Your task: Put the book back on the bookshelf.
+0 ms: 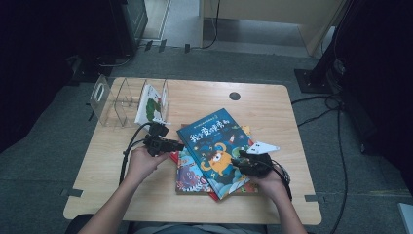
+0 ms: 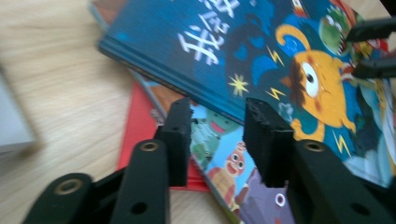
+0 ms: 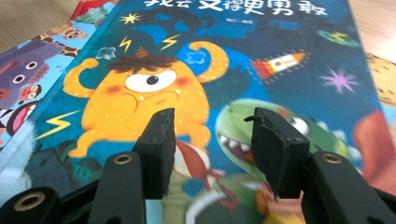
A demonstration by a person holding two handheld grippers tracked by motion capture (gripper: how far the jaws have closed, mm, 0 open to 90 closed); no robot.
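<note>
A blue picture book (image 1: 214, 146) with an orange one-eyed monster lies askew on top of a stack of books at the middle of the table. Under it are a colourful monster book (image 2: 224, 158) and a red book (image 2: 142, 126). My left gripper (image 1: 178, 145) (image 2: 217, 109) is open at the stack's left edge, its jaws pointing at the blue book's (image 2: 261, 51) spine side with nothing between them. My right gripper (image 1: 236, 163) (image 3: 212, 116) is open low over the blue cover (image 3: 196, 56), near the monster and a green dinosaur. Its jaws (image 2: 371, 49) also appear in the left gripper view.
A clear acrylic book rack (image 1: 117, 100) stands at the back left of the wooden table (image 1: 146, 195) and holds one white book (image 1: 150, 103) in its right slot. A round cable hole (image 1: 234, 96) sits near the back edge. Cables trail on the floor around the table.
</note>
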